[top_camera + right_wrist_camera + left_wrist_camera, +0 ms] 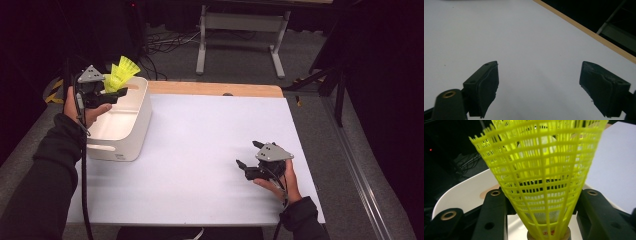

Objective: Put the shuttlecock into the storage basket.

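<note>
A yellow plastic shuttlecock [121, 74] hangs over the far left corner of a white bin [131, 135], skirt upward. My left gripper [114, 92] is shut on it. In the left gripper view the black jaws press both sides of the mesh skirt [541, 170], the cork base sits low between them, and the bin's rim [461, 192] lies below. My right gripper [247, 153] hovers open over the white table top [200, 140] at the near right. In the right gripper view its pads [487, 87] stand wide apart with nothing between them.
The bin stands at the table's left side, with slot handles in its walls. A wooden strip [215, 89] runs along the table's far edge. Beyond it are a grey table frame [240, 30], floor cables and a dark stand [325, 75] at right.
</note>
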The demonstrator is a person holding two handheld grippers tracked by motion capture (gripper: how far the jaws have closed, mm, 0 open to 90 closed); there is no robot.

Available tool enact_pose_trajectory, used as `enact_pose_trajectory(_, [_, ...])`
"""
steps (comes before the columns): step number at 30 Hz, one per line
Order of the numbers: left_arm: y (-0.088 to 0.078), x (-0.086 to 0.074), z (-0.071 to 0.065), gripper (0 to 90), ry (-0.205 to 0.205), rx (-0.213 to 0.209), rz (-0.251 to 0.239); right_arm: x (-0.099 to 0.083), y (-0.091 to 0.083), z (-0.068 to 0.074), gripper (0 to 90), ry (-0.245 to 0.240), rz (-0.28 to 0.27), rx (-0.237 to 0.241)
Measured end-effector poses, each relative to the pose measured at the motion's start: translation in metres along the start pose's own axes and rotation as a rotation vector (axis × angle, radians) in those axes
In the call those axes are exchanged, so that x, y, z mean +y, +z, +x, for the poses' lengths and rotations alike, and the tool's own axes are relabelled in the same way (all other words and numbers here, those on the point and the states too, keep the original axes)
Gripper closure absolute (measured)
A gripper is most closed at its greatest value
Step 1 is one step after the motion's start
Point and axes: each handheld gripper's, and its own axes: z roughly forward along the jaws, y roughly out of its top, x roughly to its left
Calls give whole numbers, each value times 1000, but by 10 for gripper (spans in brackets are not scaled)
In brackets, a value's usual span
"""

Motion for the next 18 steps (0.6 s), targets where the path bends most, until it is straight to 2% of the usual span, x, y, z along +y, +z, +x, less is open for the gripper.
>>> enact_pose_trajectory(4, [5,-2,4,582,-5,12,50,-1,0,-1,169,-5,5,-2])
enact_pose_trajectory(6, [6,-1,6,582,-5,12,51,-2,1,-3,168,-3,11,-1])
enact_pose_trajectory(10, [12,-3,10,582,-10,21,91,-4,0,-4,168,-8,24,-6])
enact_pose_trajectory(14, [15,-3,11,583,-7,21,108,-5,-2,-6,168,-12,18,-15])
enact_pose_trajectory(15, [17,-3,11,582,-9,19,132,-6,-3,-8,168,-8,18,-20])
enact_pose_trajectory(18, [21,-5,12,582,-11,13,154,-7,-5,-10,168,-5,18,-24])
